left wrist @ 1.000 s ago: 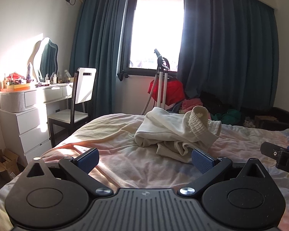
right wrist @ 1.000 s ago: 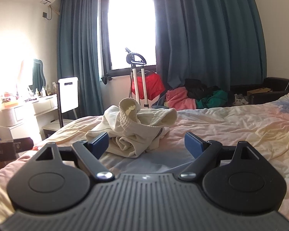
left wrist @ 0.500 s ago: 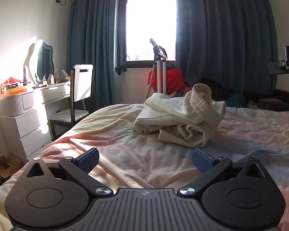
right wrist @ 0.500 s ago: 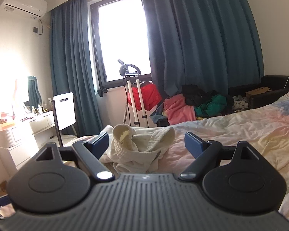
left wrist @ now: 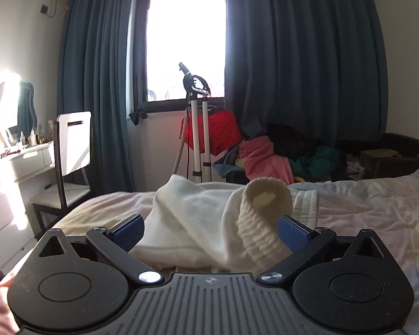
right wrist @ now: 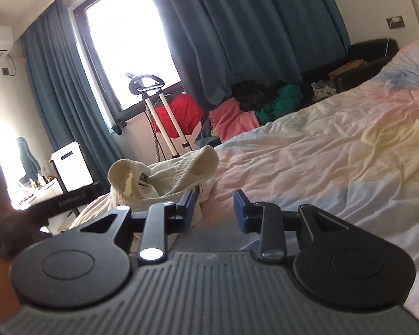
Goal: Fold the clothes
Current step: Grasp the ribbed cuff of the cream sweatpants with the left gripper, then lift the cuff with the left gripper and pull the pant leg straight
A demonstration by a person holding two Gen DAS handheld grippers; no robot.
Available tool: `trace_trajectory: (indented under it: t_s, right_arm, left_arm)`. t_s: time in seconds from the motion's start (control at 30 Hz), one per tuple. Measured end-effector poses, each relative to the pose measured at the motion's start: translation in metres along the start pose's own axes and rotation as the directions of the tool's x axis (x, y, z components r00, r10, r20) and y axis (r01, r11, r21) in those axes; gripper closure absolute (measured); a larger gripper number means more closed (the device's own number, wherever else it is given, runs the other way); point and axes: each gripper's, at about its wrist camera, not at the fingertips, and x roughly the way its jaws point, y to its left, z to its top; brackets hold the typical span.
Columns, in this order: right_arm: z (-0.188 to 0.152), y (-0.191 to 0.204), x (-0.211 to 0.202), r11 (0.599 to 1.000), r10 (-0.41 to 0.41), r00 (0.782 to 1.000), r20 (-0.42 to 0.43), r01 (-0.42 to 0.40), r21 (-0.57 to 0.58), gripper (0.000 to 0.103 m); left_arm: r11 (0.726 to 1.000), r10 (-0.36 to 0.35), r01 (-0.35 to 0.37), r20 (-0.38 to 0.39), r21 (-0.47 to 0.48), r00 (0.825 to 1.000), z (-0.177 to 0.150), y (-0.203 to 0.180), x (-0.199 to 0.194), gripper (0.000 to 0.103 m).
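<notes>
- The left gripper (left wrist: 211,229) has its jaws spread wide, and the crumpled cream garment (left wrist: 209,217) on the bed (left wrist: 377,212) bulges up between its fingers without being pinched.
- The right gripper (right wrist: 214,209) is closing with only bedsheet between its pads; the cream garment (right wrist: 164,173) lies just beyond its left finger (right wrist: 188,209).

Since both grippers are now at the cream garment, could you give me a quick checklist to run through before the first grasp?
1. Cream garment between the left gripper pads: ok.
2. Left jaws wide enough: ok.
3. Fabric between the right gripper pads: not ok; only bed sheet shows in the gap, jaws closing.
4. Garment laid flat: not ok, bunched.
5. Free sheet beside the garment: ok.
</notes>
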Motion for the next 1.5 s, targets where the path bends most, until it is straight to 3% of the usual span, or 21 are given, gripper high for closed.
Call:
trace_trajectory:
  t_s: [0.1, 0.2, 0.27, 0.33, 0.4, 0.43, 0.53, 0.67, 0.9, 1.03, 1.13, 1.37, 1.5]
  right_arm:
    - [-0.004, -0.009, 0.019, 0.999, 0.007, 0.999, -0.054, -0.004, 0.046, 0.068]
    - [-0.011, -0.01, 0.035, 0.999, -0.004, 0.998, -0.065, 0.007, 0.04, 0.068]
    - [-0.017, -0.011, 0.044, 0.999, 0.009, 0.995, -0.096, -0.005, 0.047, 0.068]
    - [-0.023, -0.01, 0.051, 0.999, 0.029, 0.992, -0.119, -0.023, 0.05, 0.068]
    - [-0.029, -0.007, 0.056, 0.999, 0.034, 0.991, -0.128, -0.029, 0.036, 0.068]
    - [-0.032, -0.005, 0.058, 1.0, 0.025, 0.991, -0.128, -0.023, 0.022, 0.068]
    - [-0.034, 0.0, 0.056, 0.998, 0.058, 0.991, -0.123, -0.057, 0.01, 0.068]
    - [-0.031, 0.011, 0.039, 0.996, 0.065, 0.998, -0.01, -0.065, -0.065, 0.068]
    - [-0.02, 0.019, 0.012, 0.993, 0.069, 0.995, 0.077, -0.061, -0.099, 0.068]
    - [-0.019, 0.032, -0.002, 0.987, 0.078, 0.996, 0.043, -0.071, -0.142, 0.068]
    - [-0.026, 0.047, -0.011, 0.977, 0.093, 0.996, 0.005, -0.09, -0.191, 0.068]
    - [-0.058, 0.088, -0.018, 0.912, 0.147, 0.981, -0.126, -0.183, -0.368, 0.067]
    - [-0.084, 0.107, -0.001, 0.869, 0.14, 0.963, -0.231, -0.231, -0.437, 0.066]
  left_arm:
    - [0.997, 0.031, -0.029, -0.015, 0.07, 0.999, 0.013, -0.018, 0.043, 0.005]
    - [0.994, 0.086, -0.083, -0.053, 0.069, 0.995, 0.015, -0.021, 0.078, 0.015]
    - [0.999, 0.027, -0.026, -0.062, 0.022, 0.998, 0.019, -0.015, 0.088, 0.023]
    - [0.999, -0.033, 0.031, -0.069, -0.026, 0.997, 0.023, -0.01, 0.097, 0.038]
    - [0.994, -0.087, 0.083, -0.067, -0.071, 0.994, 0.028, -0.005, 0.104, 0.083]
    - [0.992, -0.098, 0.094, -0.051, -0.085, 0.994, 0.033, -0.004, 0.099, 0.091]
    - [0.987, -0.122, 0.121, 0.0, -0.101, 0.993, 0.048, -0.003, 0.078, 0.094]
    - [0.981, -0.159, 0.164, 0.057, -0.101, 0.986, 0.062, 0.014, 0.024, 0.095]
    - [0.975, -0.17, 0.18, 0.077, -0.133, 0.982, 0.048, 0.092, -0.1, 0.096]
    - [0.977, -0.129, 0.137, 0.058, -0.161, 0.99, 0.018, 0.15, -0.155, 0.097]
    - [0.974, -0.08, 0.084, 0.031, -0.209, 0.996, -0.011, 0.194, -0.172, 0.097]
    - [0.934, -0.014, -0.013, -0.072, -0.357, 0.997, -0.092, 0.275, -0.168, 0.097]
    - [0.934, 0.001, -0.028, -0.075, -0.357, 0.997, -0.101, 0.292, -0.164, 0.096]
